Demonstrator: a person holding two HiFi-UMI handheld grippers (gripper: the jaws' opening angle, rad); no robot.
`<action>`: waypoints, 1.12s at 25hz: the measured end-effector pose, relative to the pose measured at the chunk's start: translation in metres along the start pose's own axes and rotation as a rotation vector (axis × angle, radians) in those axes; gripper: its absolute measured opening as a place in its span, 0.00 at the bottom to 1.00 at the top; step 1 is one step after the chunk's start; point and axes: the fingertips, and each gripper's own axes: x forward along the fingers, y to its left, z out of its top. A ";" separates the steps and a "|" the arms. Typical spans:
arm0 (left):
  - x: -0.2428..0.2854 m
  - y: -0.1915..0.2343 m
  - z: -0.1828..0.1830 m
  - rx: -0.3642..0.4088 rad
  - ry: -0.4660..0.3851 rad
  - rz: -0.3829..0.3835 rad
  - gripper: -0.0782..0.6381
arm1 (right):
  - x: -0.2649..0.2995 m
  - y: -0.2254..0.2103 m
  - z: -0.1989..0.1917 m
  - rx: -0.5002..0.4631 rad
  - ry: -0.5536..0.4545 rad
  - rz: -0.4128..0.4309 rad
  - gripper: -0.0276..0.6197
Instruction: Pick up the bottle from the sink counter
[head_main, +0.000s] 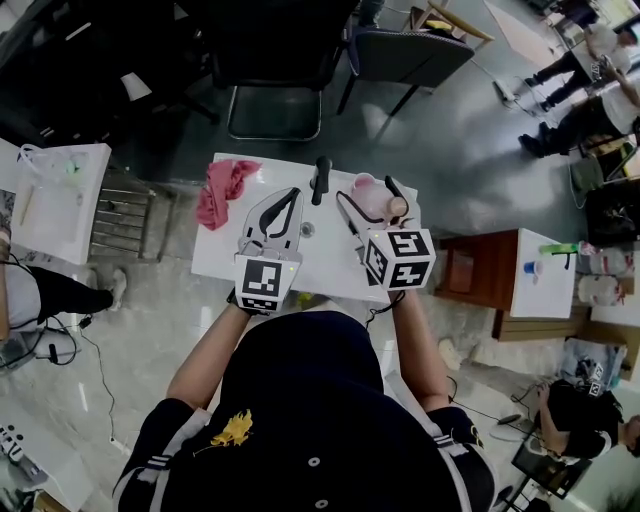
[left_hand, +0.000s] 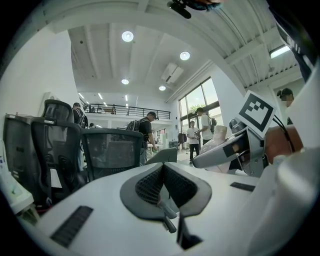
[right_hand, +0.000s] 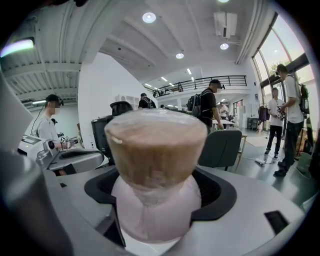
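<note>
Closest to the person, the right claw (head_main: 371, 203) is clamped on the bottle (right_hand: 156, 210). Its dark pads press in from both sides on the round pink body, just under the tan cap (right_hand: 155, 145), and the jaws stand wide because the body is wide. From above, the bottle sits over the right part of the white worktop (head_main: 225, 262), with its cap end turned back toward the person. It looks lifted clear of the surface, though no view shows the gap plainly.

The left claw (left_hand: 163, 172) hangs beside it on the left. Its jaws are closed tip to tip with nothing between them, and it takes no part in the grip.

The step in hand seems to be the lift itself, and the pick looks nearly done. To do it well:

- Hold the squeeze even. The body is smooth and rounded and narrows toward the neck, so it could slide or twist between the pads if the pressure eases.
- Raise it straight, without tilting the wrist further.
- Keep the left claw well off to its side so the two do not knock.

Further out on the worktop, a pink cloth (head_main: 224, 190) lies at the far left. A black tap (head_main: 321, 178) stands near the far edge, just beside the claw tips, so the rise should avoid it. Beyond that is a dark chair (head_main: 275, 60).
</note>
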 end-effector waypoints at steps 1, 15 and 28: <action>0.000 0.001 0.000 0.001 -0.001 -0.002 0.13 | -0.001 0.002 0.000 -0.001 -0.003 -0.001 0.72; -0.002 0.006 0.005 0.010 -0.012 -0.038 0.13 | -0.022 0.023 0.019 0.003 -0.067 -0.020 0.72; -0.003 0.009 0.007 0.013 -0.017 -0.036 0.13 | -0.042 0.029 0.026 -0.044 -0.096 -0.054 0.72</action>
